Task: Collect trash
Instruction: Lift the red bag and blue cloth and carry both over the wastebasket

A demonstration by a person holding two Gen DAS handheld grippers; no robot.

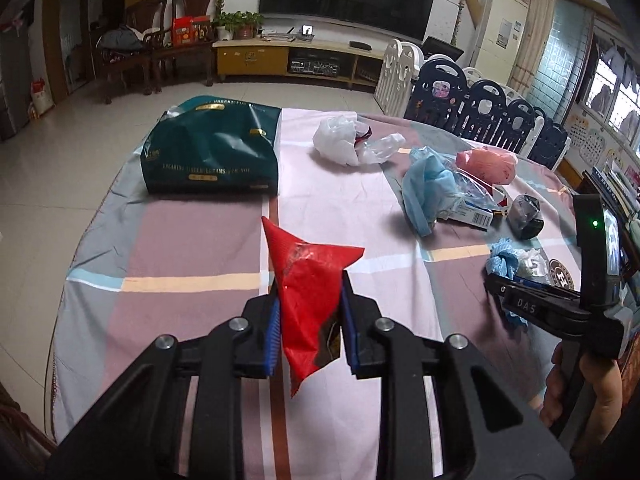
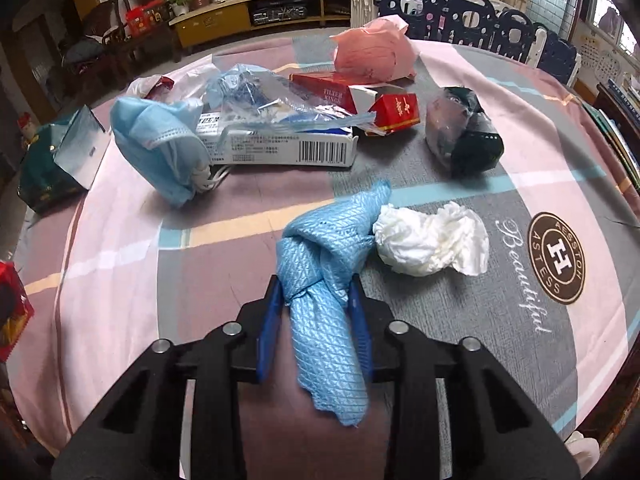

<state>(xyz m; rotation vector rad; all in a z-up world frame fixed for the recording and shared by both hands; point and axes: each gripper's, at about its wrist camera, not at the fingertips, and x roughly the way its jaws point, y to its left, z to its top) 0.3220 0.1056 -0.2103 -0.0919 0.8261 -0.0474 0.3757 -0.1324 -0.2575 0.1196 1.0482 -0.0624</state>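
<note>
Now L tool angled down, clamps red wrapper; R tool steeper, grips blue cloth.

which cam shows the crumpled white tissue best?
Right wrist view. The white tissue lies whole and unobstructed on the tablecloth, just right of the blue cloth in the right hand-held gripper. In the left wrist view the tissue is small, far right, partly hidden behind that gripper.

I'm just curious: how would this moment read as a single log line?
left gripper: shut on red wrapper | right gripper: shut on blue plastic | green bag: on table, waiting
</note>
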